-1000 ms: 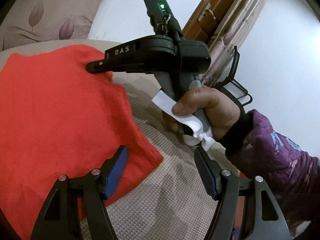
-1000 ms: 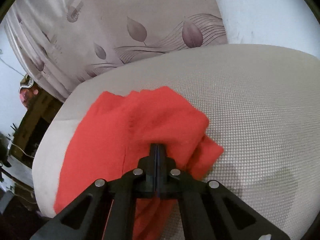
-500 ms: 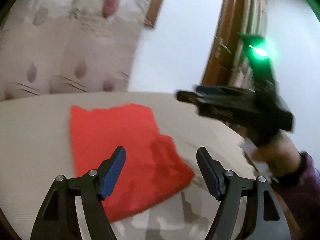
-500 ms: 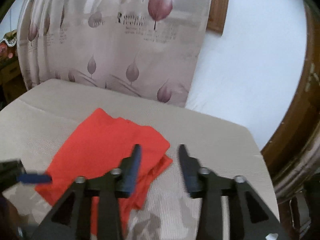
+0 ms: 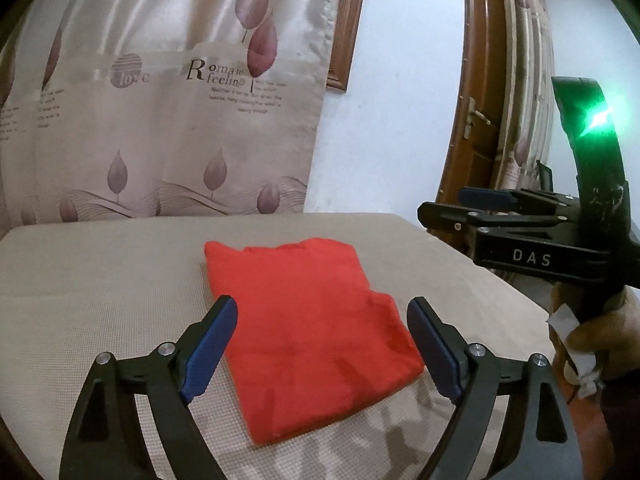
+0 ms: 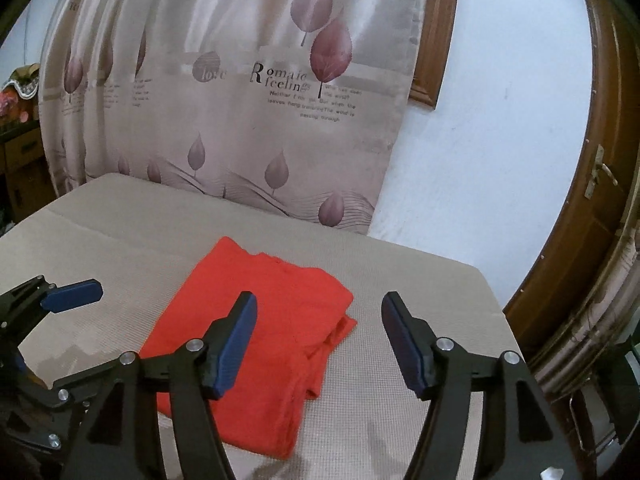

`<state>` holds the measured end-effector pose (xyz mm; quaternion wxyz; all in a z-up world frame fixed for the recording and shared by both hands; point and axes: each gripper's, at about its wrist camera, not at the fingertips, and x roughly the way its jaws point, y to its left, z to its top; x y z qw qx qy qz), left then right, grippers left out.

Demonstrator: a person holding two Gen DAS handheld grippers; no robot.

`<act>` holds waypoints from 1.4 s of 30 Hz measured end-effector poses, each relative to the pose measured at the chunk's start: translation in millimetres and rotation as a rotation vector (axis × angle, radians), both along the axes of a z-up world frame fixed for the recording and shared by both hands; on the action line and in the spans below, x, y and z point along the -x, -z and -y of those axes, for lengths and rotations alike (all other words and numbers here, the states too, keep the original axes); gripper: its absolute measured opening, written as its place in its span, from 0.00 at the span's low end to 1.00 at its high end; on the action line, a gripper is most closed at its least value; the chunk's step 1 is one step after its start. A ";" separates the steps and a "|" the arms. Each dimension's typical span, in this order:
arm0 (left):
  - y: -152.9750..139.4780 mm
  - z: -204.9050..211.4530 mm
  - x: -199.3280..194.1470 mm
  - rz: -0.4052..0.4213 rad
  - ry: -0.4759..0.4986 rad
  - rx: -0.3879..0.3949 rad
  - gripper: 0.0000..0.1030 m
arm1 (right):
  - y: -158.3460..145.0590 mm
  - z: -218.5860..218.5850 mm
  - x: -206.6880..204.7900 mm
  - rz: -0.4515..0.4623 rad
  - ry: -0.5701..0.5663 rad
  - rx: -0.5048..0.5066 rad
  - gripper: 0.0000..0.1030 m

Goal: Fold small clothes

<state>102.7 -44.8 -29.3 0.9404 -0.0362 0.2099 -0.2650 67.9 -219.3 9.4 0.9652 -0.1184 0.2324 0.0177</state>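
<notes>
Nearest the left wrist camera, the left gripper (image 5: 322, 344) hung above the table (image 5: 100, 280) with its blue-padded fingers (image 5: 210, 350) wide apart and nothing between them; its jaws had just been opening. Beyond its tips, the red garment (image 5: 312, 320) lay folded into a rough rectangle on the beige woven table top, flat, with one corner bulging at the right edge. Off to the right, the right gripper (image 5: 452, 206) was held side-on by a hand (image 5: 592, 332) with a white tag at its grip and a green light glowing on top.

From the right wrist camera, the right gripper (image 6: 318, 340) also hovered clear of the cloth, fingers (image 6: 236, 346) spread and empty, the jaws having just been opening. The garment (image 6: 260, 344) rested under and beyond its left finger, layered edges showing along its right side. A blue-tipped finger of the left gripper (image 6: 72, 298) reached in from the left edge.

Behind the table hung a beige curtain (image 5: 160, 120) printed with leaves and lettering, then a pale wall (image 5: 400, 120) and a brown wooden door (image 5: 476, 120).
</notes>
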 end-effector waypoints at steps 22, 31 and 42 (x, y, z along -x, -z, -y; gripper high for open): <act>12.7 -3.5 -1.9 -0.062 -0.018 0.005 0.85 | 3.7 -1.4 -11.7 -0.039 0.034 0.052 0.64; 13.8 -4.5 -3.8 -0.065 -0.027 0.008 0.85 | 2.9 -5.0 -14.0 -0.043 0.036 0.067 0.65; 15.4 -6.6 -7.2 -0.074 -0.041 0.011 0.85 | 1.5 -8.9 -15.6 -0.040 0.033 0.085 0.67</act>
